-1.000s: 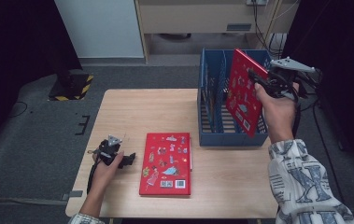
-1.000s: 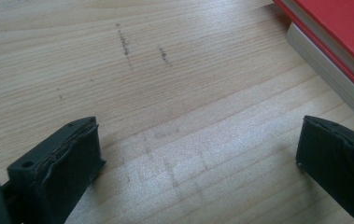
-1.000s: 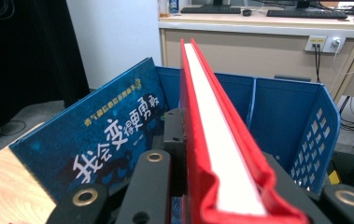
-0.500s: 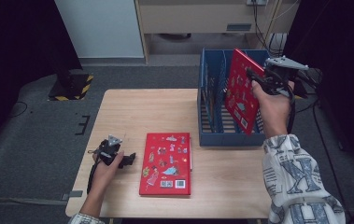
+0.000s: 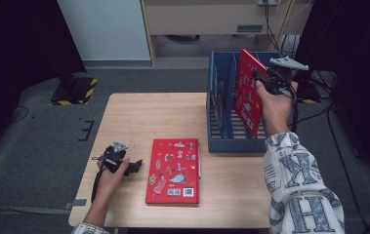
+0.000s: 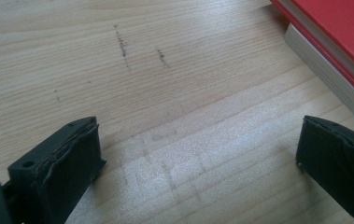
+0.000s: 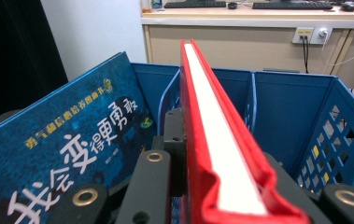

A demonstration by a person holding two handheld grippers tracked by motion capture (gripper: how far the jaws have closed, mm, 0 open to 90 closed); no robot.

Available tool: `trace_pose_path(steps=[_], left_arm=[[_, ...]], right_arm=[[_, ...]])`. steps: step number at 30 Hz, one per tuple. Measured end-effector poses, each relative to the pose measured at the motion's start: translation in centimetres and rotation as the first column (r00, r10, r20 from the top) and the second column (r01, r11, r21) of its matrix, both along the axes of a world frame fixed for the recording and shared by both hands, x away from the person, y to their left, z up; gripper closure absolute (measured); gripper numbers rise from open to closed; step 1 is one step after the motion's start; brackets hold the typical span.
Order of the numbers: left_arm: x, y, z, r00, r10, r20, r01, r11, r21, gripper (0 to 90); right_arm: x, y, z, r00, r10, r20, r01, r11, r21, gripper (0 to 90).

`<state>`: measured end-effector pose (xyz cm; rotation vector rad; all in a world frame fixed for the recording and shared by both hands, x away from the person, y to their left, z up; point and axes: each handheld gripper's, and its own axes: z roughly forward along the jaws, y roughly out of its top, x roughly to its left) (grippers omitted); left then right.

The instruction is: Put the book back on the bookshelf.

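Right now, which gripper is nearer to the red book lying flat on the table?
Left. The left gripper rests just beside the flat red book, jaws open. The right gripper is up at the blue file rack, holding another red book.

The setting was a lab or office-style recording room. A small wooden table [image 5: 173,117] stood on grey carpet [image 5: 36,146], ringed by dark curtains [image 5: 16,39]. Yellow-and-black hazard tape marked a stand base [image 5: 72,91] on the floor. Behind the table ran a beige desk [image 7: 240,42] carrying keyboards [image 7: 193,4], with wall sockets [image 7: 312,34] and trailing cables [image 5: 270,24] beneath. A white panel [image 5: 99,29] stood beside it.
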<state>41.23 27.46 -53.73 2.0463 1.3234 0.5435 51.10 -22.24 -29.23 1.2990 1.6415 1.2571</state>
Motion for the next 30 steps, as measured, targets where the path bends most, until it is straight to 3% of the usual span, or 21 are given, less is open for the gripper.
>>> trace_pose_path(steps=[19,30], left_arm=[[0.0,0.0,0.0,1.0000,-0.006,-0.003,0.006,1.0000,0.005,0.0],[0.0,-0.1,0.0,1.0000,-0.006,-0.004,0.006,1.0000,0.004,0.0]], right_arm=[[1.7,1.0,-1.7,0.9994,-0.032,0.012,0.032,0.9994,-0.014,79.3],[2.5,1.2,-3.7,0.9990,-0.044,0.001,0.044,0.9988,-0.021,79.3]])
